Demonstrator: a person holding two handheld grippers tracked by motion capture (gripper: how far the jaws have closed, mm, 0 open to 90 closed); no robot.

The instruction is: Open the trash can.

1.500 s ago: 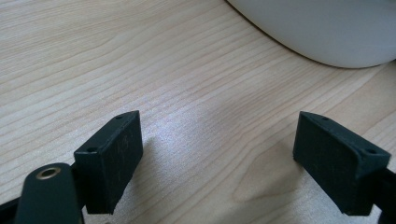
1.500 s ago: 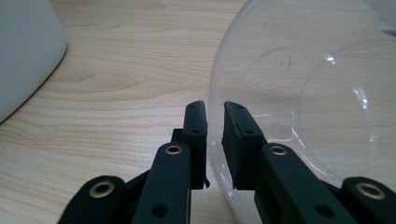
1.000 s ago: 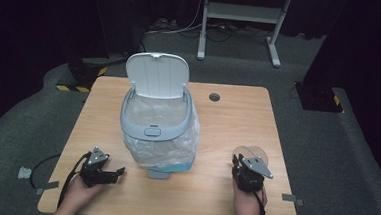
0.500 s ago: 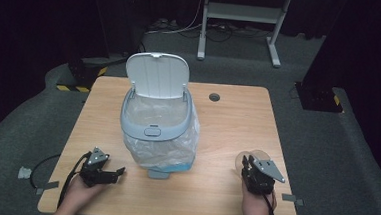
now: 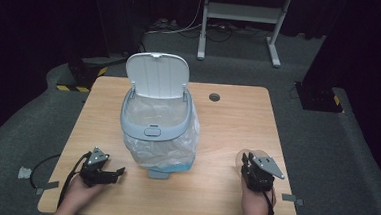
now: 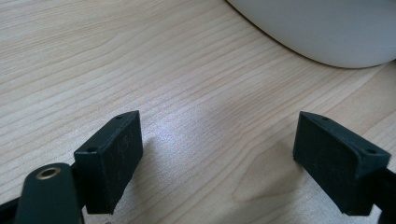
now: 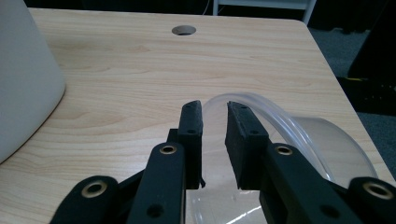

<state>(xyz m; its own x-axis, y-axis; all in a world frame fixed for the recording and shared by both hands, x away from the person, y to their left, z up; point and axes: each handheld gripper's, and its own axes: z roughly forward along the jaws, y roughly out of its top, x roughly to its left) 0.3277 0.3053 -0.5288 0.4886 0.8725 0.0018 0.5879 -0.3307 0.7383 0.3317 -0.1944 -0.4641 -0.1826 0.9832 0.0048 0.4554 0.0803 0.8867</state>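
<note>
pinches the thin rim wall of a clear, soft plastic cup [image 7: 327,135] in the right claw [image 7: 215,109], jaws drawn close with only a narrow slit between them, over the near right corner of the pale wooden counter [image 5: 228,115]. rests the left claw [image 6: 219,121] wide open and empty on the counter, just beside the base of the pale blue-grey plastic bin [image 5: 152,127], which stands mid-counter with its white hinged lid [image 5: 156,75] tipped up and a clear plastic bag liner [image 5: 168,148] draped over its sides. looks like a carry to the open mouth, well apart from the cup. risks a slip first: grips only one thin, flexible wall near the rim, so a quick swing could let the cup pivot between the pads or slide out and roll off the near edge. risks crushing too: squeezing harder to stop that slip would buckle the wall and might pop the cup free. could also catch the raised lid on the way in and knock it shut, or snag the loose liner and drag the light bin across the counter, with the left claw not bracing it. may drop short if released before the cup clears the rim, bouncing it off the front lip onto the counter.
</note>
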